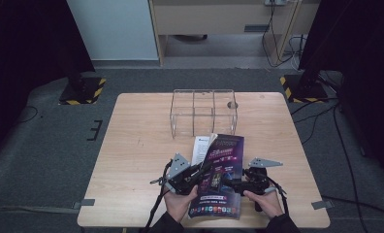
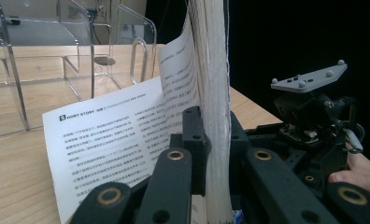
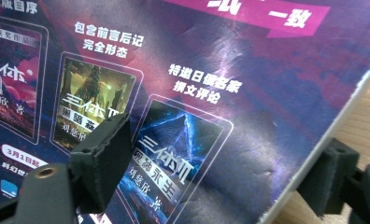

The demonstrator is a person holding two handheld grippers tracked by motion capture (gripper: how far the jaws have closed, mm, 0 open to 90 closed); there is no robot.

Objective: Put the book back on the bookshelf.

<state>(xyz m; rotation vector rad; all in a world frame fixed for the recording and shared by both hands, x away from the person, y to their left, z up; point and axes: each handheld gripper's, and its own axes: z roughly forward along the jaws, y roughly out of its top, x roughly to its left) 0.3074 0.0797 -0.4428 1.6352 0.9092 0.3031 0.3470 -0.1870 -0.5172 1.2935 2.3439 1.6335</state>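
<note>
One magazine (image 1: 220, 174) lies at the near edge of the bench (image 1: 132, 160), between two claws and the two hands that carry them. Its long axis runs from the near edge away toward the far side, leaning slightly to the right, with the dark purple cover facing up. The left claw (image 1: 196, 175) is clamped on the magazine's thick stack of pages along its left side; in the left gripper view the page edges (image 2: 216, 116) stand upright between the two black jaws, and one loose white page (image 2: 122, 140) with printed text fans out to the left. The right claw (image 1: 234, 183) straddles the magazine's right edge, one jaw over the cover (image 3: 183, 93) and one below the edge; whether its pads press on the cover cannot be told. Farther back, near the middle of the bench, stands one clear plastic rack (image 1: 203, 112) with three compartments side by side. Beyond the bench, two black stands with yellow-striped feet (image 1: 83, 90) rest on the grey floor.
</note>
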